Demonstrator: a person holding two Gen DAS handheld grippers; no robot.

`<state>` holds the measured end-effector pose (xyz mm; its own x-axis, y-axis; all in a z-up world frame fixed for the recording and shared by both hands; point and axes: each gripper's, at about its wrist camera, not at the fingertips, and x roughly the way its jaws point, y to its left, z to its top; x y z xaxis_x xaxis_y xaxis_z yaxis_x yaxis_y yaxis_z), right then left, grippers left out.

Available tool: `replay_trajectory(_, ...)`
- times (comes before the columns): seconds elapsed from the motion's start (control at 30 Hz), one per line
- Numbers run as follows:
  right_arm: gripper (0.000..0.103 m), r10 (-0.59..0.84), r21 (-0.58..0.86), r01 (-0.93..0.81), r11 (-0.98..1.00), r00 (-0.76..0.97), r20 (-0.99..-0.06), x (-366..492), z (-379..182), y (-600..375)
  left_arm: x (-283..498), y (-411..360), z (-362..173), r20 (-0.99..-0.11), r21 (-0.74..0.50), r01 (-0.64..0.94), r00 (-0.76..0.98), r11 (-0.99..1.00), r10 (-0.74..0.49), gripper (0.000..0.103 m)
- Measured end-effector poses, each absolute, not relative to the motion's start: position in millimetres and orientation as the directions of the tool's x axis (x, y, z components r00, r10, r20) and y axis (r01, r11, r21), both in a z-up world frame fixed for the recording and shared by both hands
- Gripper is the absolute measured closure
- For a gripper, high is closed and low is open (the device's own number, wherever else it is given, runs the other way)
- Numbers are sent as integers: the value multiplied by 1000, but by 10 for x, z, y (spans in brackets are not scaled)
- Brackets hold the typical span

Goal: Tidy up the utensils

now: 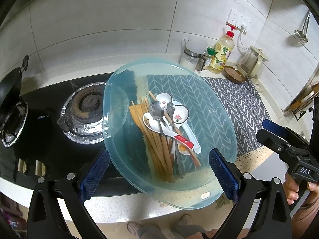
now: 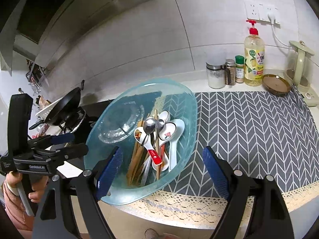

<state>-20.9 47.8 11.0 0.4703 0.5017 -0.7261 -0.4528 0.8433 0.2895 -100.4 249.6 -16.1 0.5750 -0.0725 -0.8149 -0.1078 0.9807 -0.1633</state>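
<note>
A translucent blue basin (image 1: 209, 107) (image 2: 185, 103) sits on the counter, half over the stove's edge and half on the mat. Inside lie wooden chopsticks (image 1: 157, 149) (image 2: 137, 159), a metal spoon (image 1: 156, 109) (image 2: 149, 126), a mushroom-painted ceramic spoon (image 1: 179, 116) (image 2: 168, 133), a red-handled spoon (image 1: 184, 141) (image 2: 154, 156) and a clear glass lid (image 2: 121, 127). My left gripper (image 1: 158, 176) (image 2: 79, 143) hovers open at the basin's left near side. Over the near rim my right gripper (image 2: 162, 172) (image 1: 265, 131) stands open and holds nothing.
A gas stove (image 1: 87, 107) with a black wok (image 2: 63, 107) is at the left. The grey herringbone mat (image 2: 249, 129) spreads to the right. Along the back wall stand jars (image 2: 215, 75), an oil bottle (image 2: 254, 59), a brown bowl (image 2: 276, 84) and a kettle (image 2: 299, 63). The counter edge runs just below the basin.
</note>
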Motion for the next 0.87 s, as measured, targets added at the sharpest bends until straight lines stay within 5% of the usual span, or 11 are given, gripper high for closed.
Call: replay_trajectory(0.87, 21, 458, 278, -403, 872, 471, -754, -196, 13, 440, -1029, 2487, -170, -814, -172, -123, 577, 977, -70, 4)
